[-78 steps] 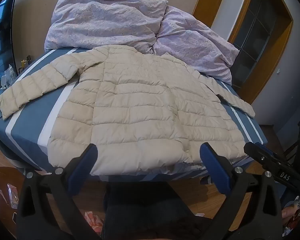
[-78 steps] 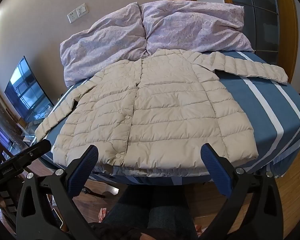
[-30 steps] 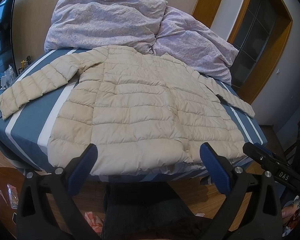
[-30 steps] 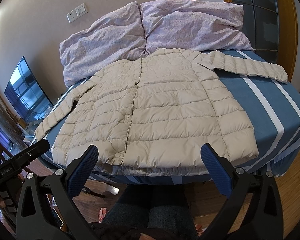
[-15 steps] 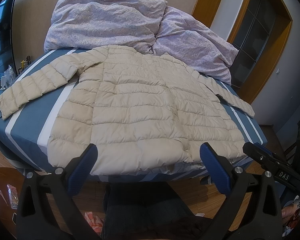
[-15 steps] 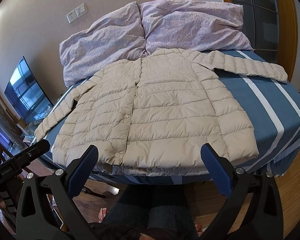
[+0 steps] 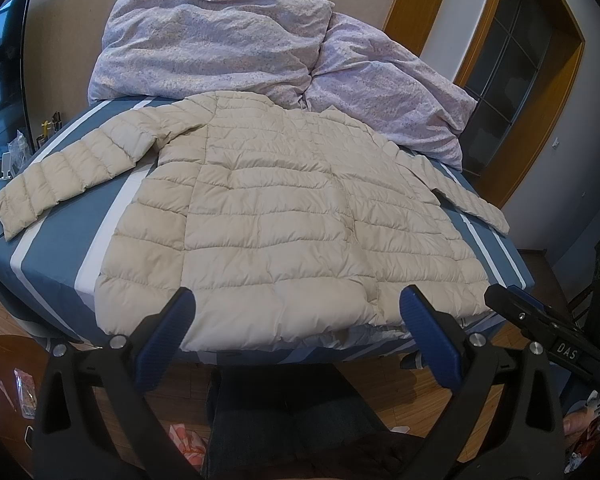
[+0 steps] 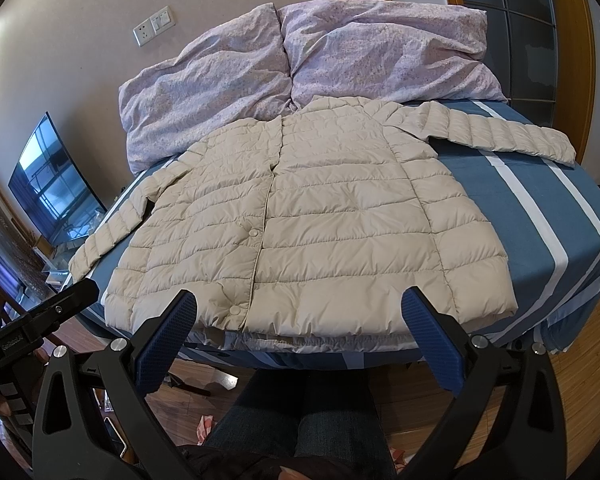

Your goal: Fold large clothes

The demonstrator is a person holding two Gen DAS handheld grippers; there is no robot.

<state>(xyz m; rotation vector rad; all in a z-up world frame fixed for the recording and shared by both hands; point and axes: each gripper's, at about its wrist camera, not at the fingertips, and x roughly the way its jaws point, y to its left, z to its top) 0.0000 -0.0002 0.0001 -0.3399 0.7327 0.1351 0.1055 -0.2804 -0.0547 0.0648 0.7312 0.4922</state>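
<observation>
My left gripper (image 7: pixel 296 316) wide open, holding nothing, short of beige puffer jacket (image 7: pixel 276 220) hem. My right gripper (image 8: pixel 300 316) same: jaws wide, empty.

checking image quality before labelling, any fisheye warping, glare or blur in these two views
Left wrist view: strong fisheye bend, black vignette corners, jacket sharp. Right wrist view: same warp curving the bed edge, window reflection on the tv, no motion blur.

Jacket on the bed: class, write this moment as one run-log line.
jacket: flat on bed, unfolded, sleeves spread | left gripper: open, empty | right gripper: open, empty | stage: before first grasp
</observation>
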